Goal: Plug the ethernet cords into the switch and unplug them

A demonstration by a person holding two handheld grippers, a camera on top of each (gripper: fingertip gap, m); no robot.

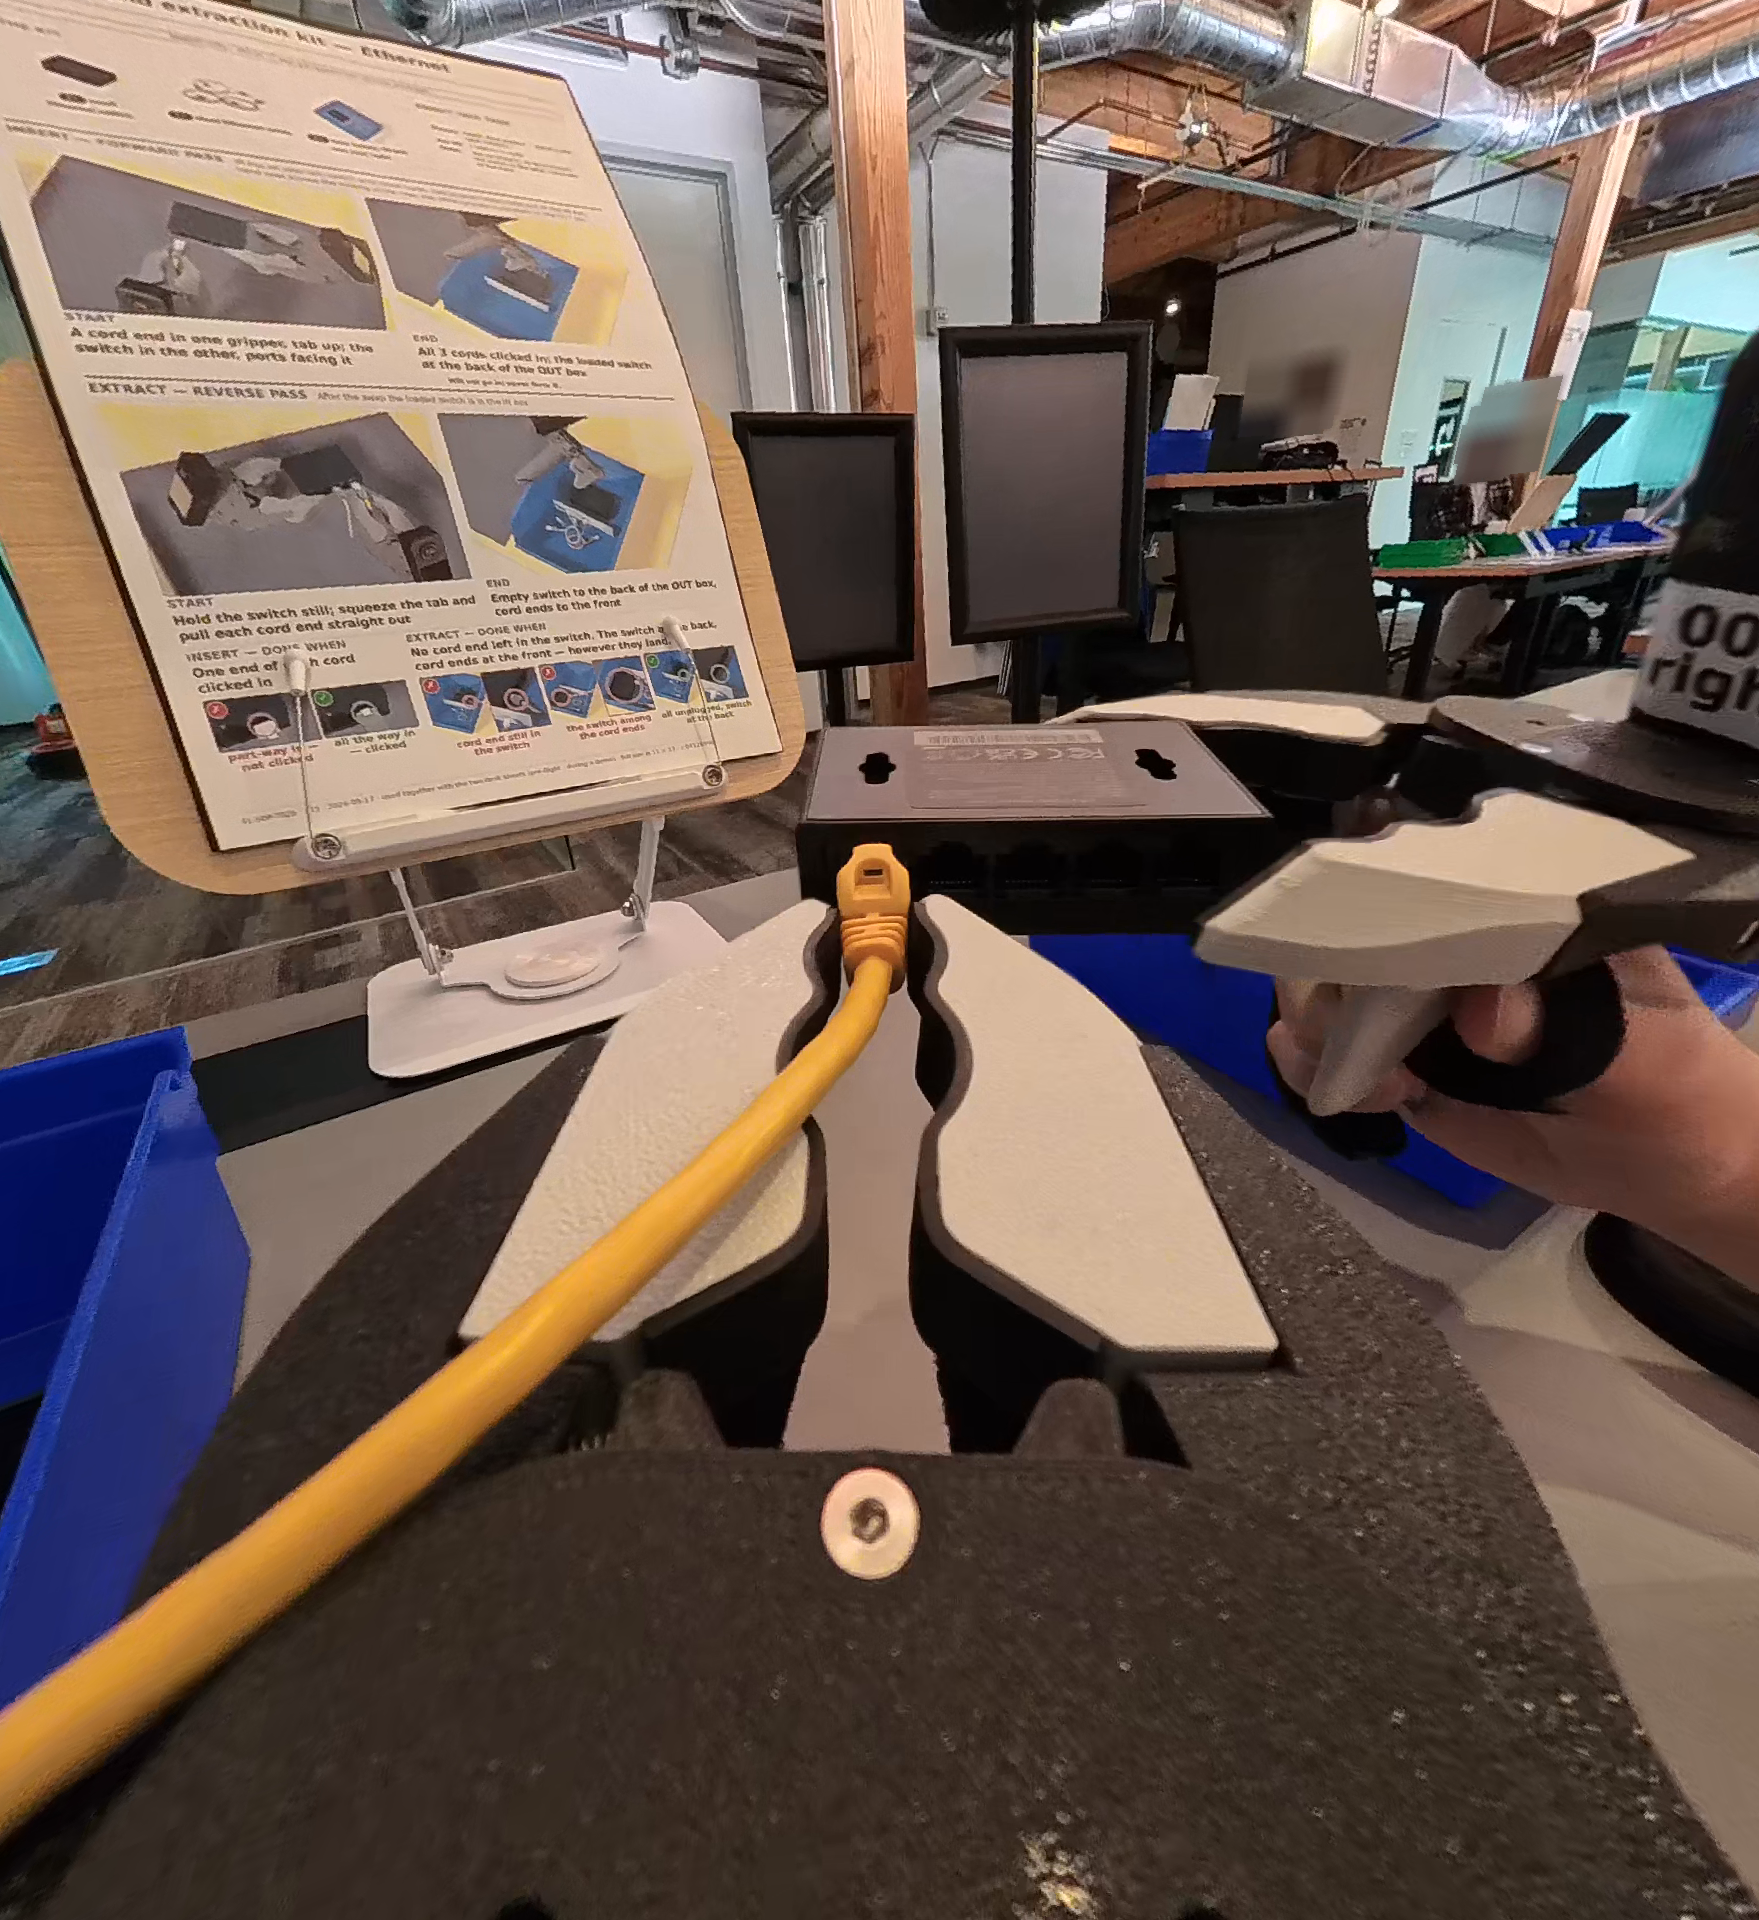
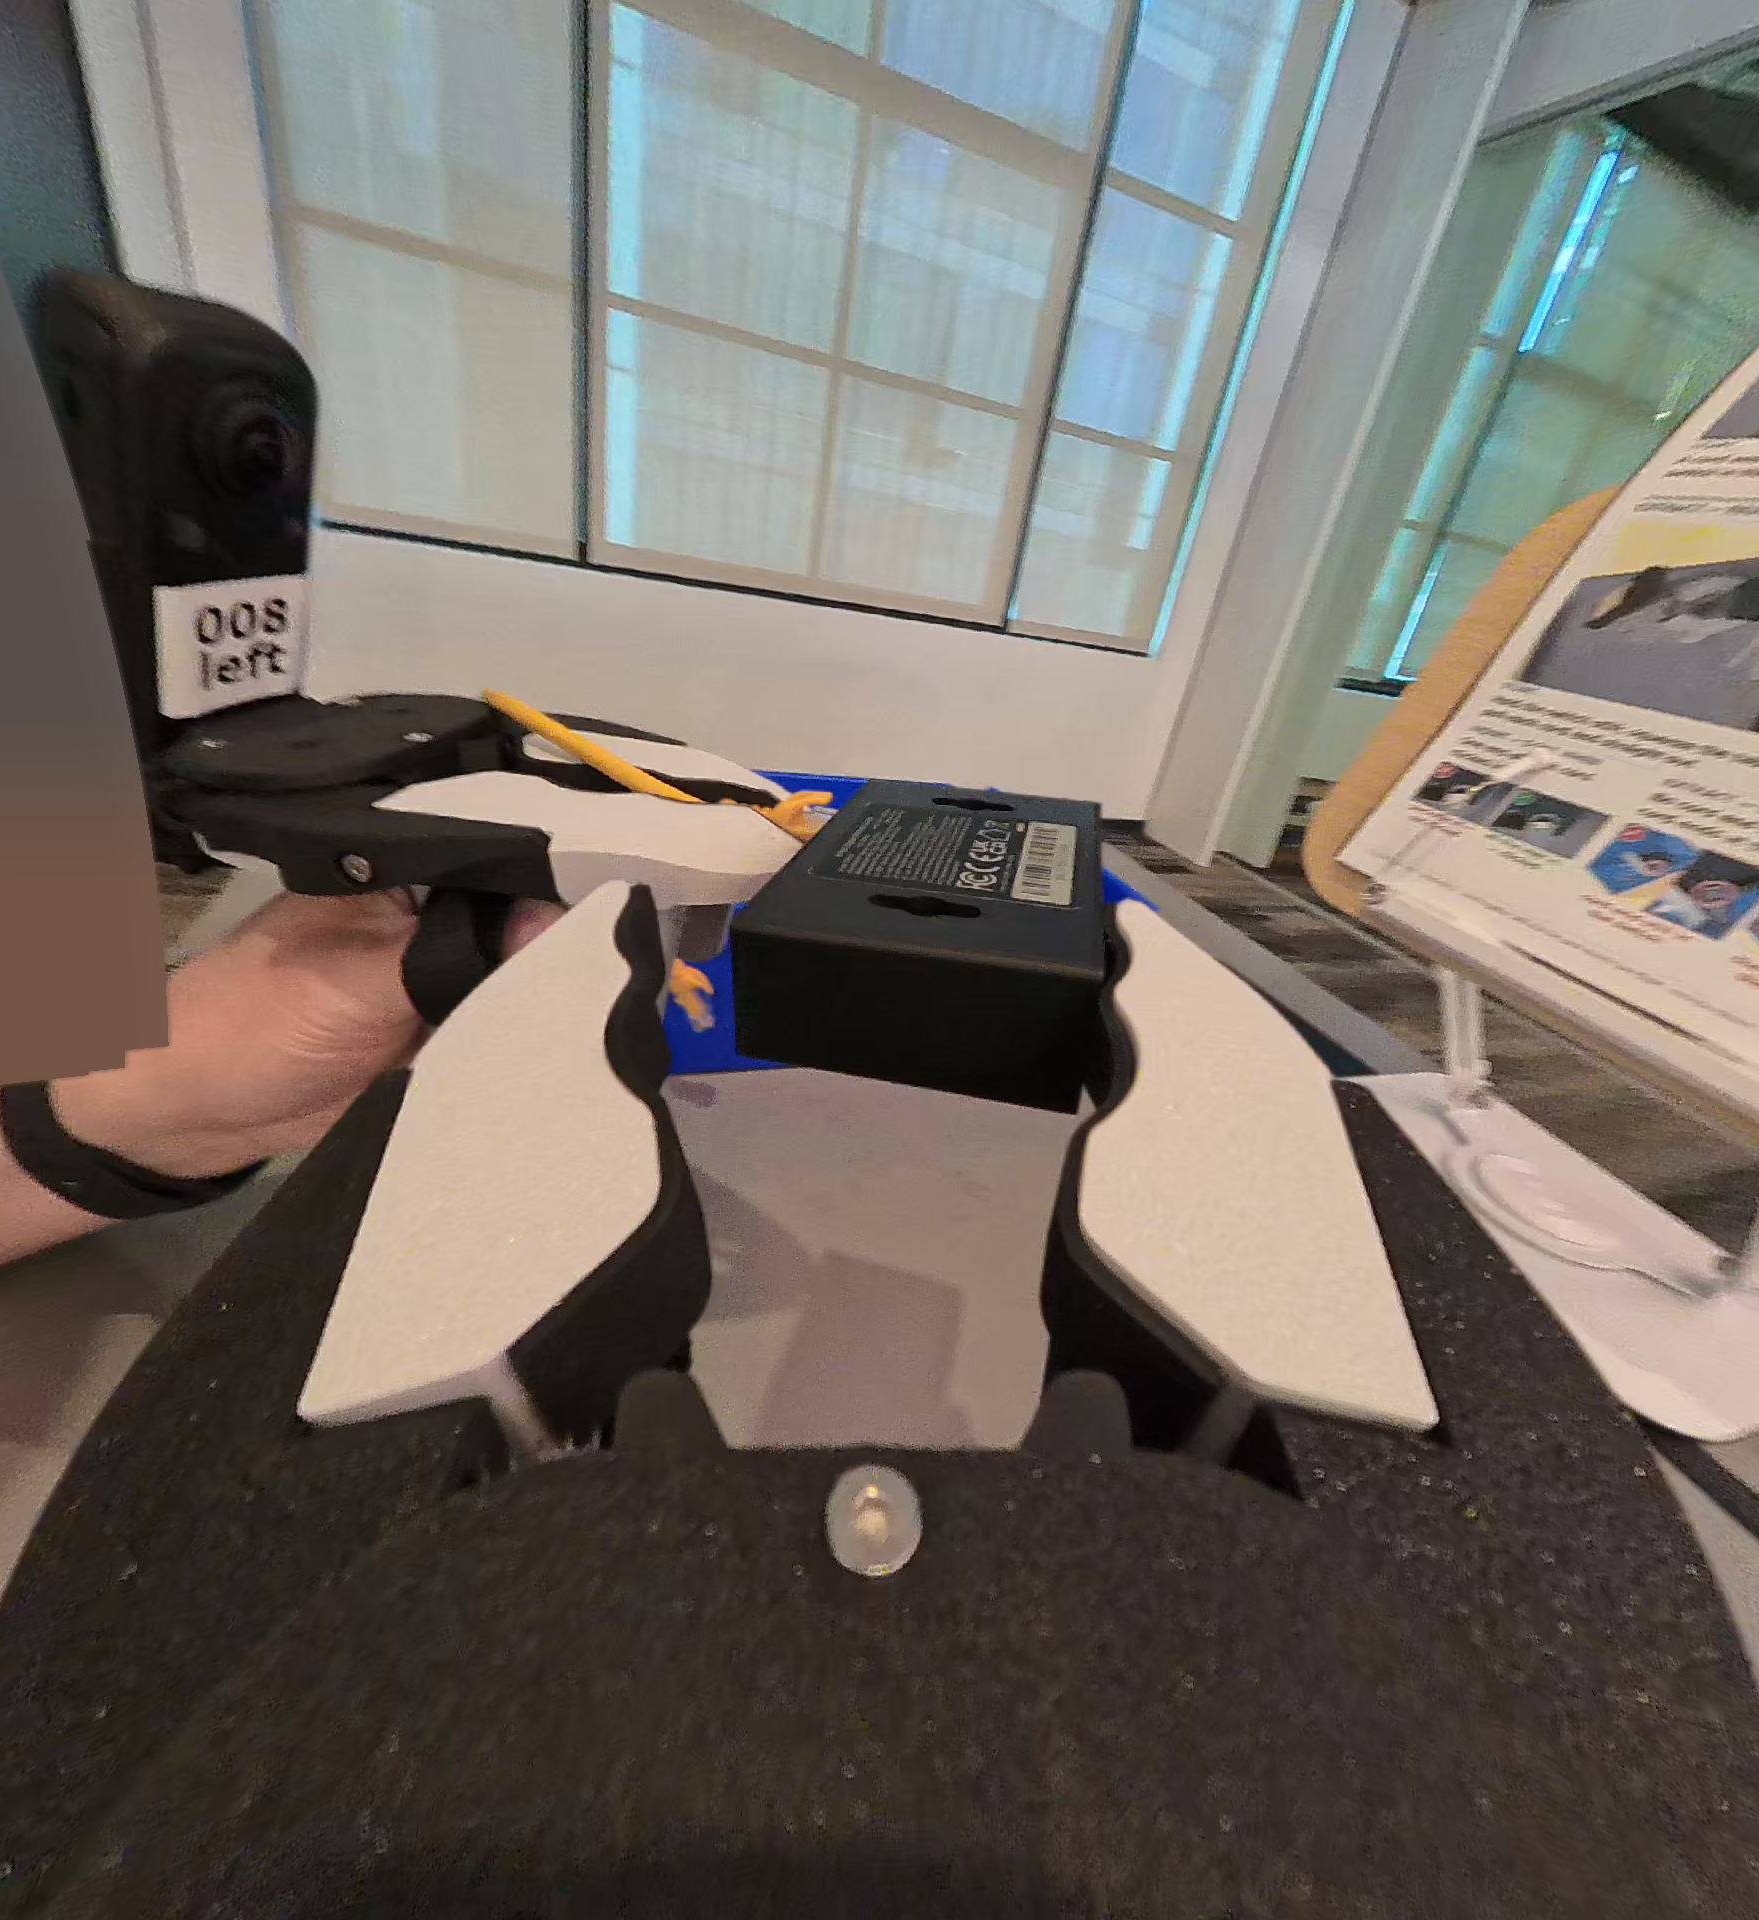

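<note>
left gripper point(image 1: 870, 935) clamped on yellow ethernet cord point(image 1: 859, 914), plug at leftmost port of black switch point(image 1: 1036, 805) | right gripper point(image 2: 885, 935) clenched around switch point(image 2: 922, 935), held above blue bin point(image 1: 1166, 987)

Left tongs point(image 1: 873, 914) pinching yellow cord point(image 1: 501, 1340), plug point(image 1: 870, 878) at black switch point(image 1: 1031, 800) port

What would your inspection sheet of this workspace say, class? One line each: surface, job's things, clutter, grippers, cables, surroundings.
Surface: grey table.
Job's things: black ethernet switch, label side up; yellow connector at its leftmost port, seating unclear.
Clutter: nothing seen.
Grippers: left gripper shut on the yellow ethernet cord; right gripper shut on the switch.
Cables: a second yellow plug hangs below.
Surroundings: blue bins, instruction sheet stand, office windows.
</note>
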